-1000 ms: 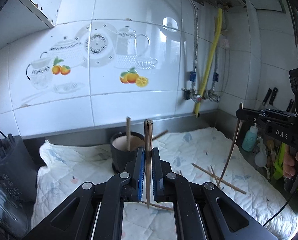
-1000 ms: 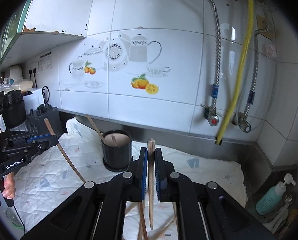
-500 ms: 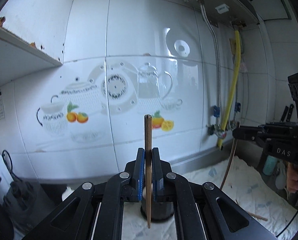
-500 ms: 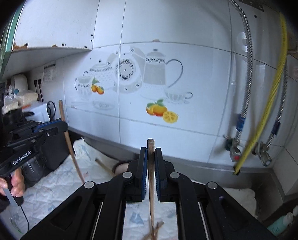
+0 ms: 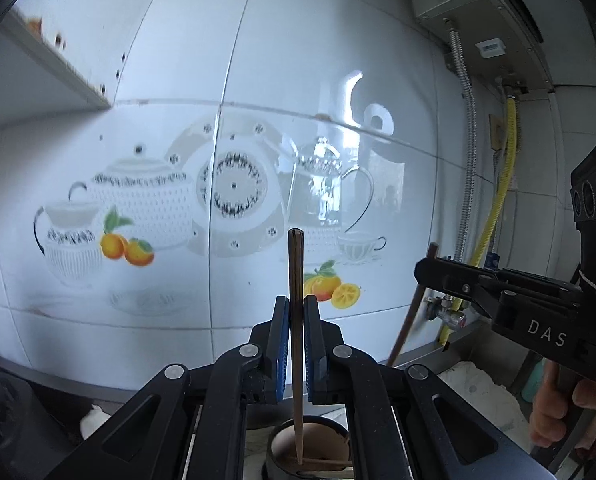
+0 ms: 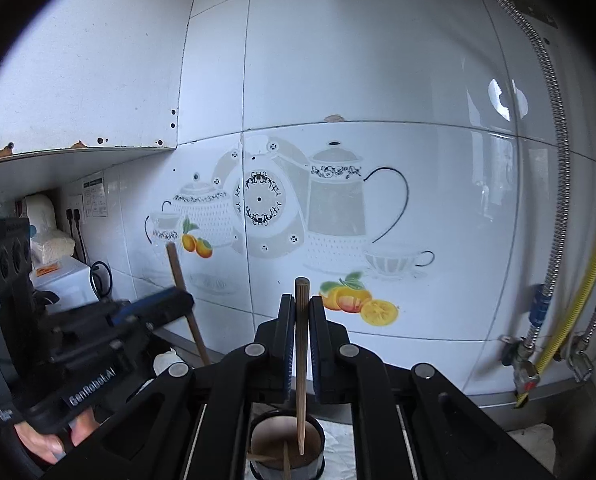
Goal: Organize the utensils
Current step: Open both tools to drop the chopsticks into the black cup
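My left gripper (image 5: 295,312) is shut on a dark wooden chopstick (image 5: 296,280) held upright, its tip over the black utensil cup (image 5: 310,454) below. My right gripper (image 6: 300,312) is shut on a pale wooden chopstick (image 6: 301,320), also upright, its tip over the same cup (image 6: 286,450), which holds a few chopsticks. Each gripper shows in the other's view: the right one (image 5: 426,270) at the right with its chopstick (image 5: 408,324), the left one (image 6: 180,300) at the left with its chopstick (image 6: 184,296).
A white tiled wall with a teapot and orange print (image 6: 294,224) fills the back. A yellow gas hose (image 6: 578,292) and metal pipes run down the right. A white cloth (image 5: 474,384) covers the counter. A cabinet (image 6: 78,80) hangs upper left.
Both grippers have lifted and moved toward the wall, each carrying its chopstick. The cup has dropped to the bottom edge of both views, under the chopstick tips.
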